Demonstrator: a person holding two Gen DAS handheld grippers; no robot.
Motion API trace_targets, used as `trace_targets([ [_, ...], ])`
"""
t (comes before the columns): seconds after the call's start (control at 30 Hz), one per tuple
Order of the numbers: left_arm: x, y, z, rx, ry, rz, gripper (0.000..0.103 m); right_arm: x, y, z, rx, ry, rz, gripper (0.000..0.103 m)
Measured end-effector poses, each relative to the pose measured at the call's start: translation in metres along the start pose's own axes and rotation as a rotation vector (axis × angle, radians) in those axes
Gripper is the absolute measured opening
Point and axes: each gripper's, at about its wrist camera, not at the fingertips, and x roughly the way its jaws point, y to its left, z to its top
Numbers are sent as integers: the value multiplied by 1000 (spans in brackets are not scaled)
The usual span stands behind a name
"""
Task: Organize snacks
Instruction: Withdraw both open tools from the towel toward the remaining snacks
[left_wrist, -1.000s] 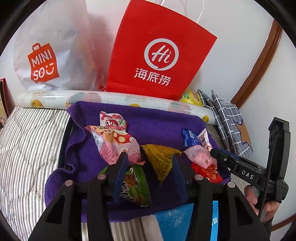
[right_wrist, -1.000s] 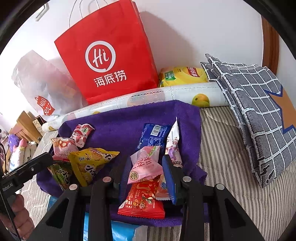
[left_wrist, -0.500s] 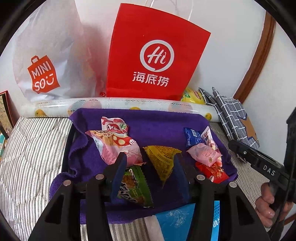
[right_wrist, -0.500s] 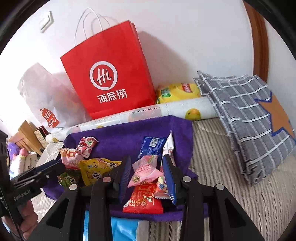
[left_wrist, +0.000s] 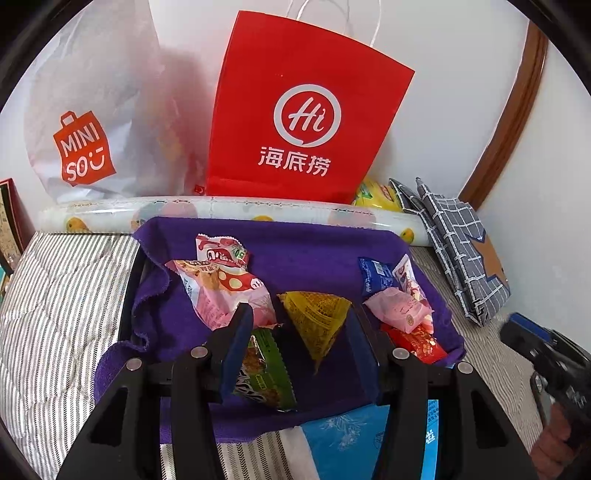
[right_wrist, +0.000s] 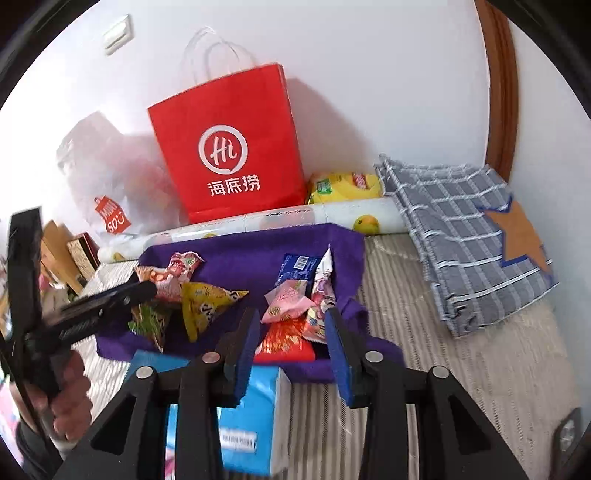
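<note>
Both our jaws hold nothing, the right gripper (right_wrist: 291, 332) opening above the pink snack (right_wrist: 286, 301) by the purple towel's (left_wrist: 317, 254) right edge, while our left gripper (left_wrist: 295, 332) hangs parted nearest the green snack (left_wrist: 264, 369), lying lengthwise toward us.

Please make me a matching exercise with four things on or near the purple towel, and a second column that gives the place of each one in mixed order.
Things:
1. triangular yellow snack packet
2. small dark blue foil packet
3. flat red snack packet
4. big red paper bag with white handles

Places:
A. standing against the wall behind the purple towel
B. far right part of the towel
C. near right corner of the towel, under a pink packet
D. middle of the towel, beside a green packet

Pairs: 1-D, 2-B, 3-C, 4-A
</note>
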Motion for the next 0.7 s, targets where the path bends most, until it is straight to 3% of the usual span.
trace_targets([
  [0.07, 0, 0, 0, 3, -1, 4, 52, -11, 3, -6, -10, -12, -14, 47],
  [0.5, -4, -6, 2, -7, 21, -30, 53, -48, 10, -52, 51, 70, 54, 48],
  [0.7, -27, -3, -11, -10, 28, -38, 57, -59, 28, -70, 45, 98, 122, 50],
])
